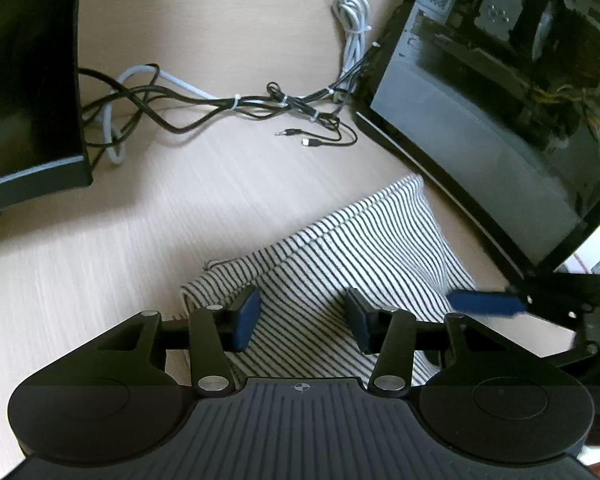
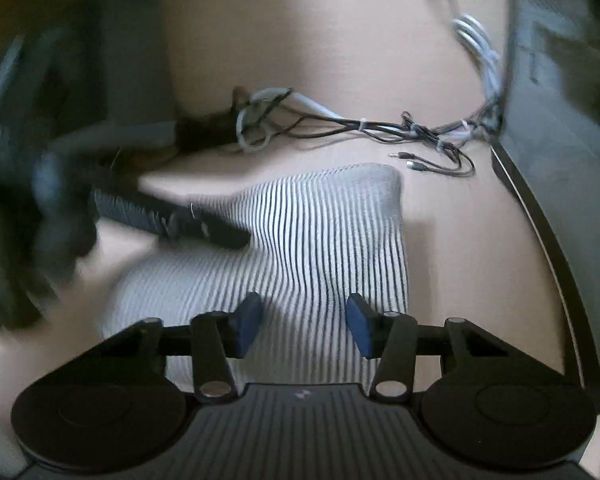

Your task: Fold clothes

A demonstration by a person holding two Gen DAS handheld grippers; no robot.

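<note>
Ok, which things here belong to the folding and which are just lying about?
For the job:
striped garment
left gripper, open
right gripper, open

Lying about:
cable bundle
computer case
monitor
wooden desk

Pale wooden desk (image 1: 140,240) — tangled cables (image 1: 228,102), monitor (image 1: 24,80), glass-sided computer case (image 1: 500,100)

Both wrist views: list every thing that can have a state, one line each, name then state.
striped garment: folded into a compact shape, lying on the desk, not gripped.
left tool: open, over the garment.
right tool: open, over the garment.
cable bundle: tied with white ties, two plug ends loose.
computer case: upright, insides visible through its side panel.
</note>
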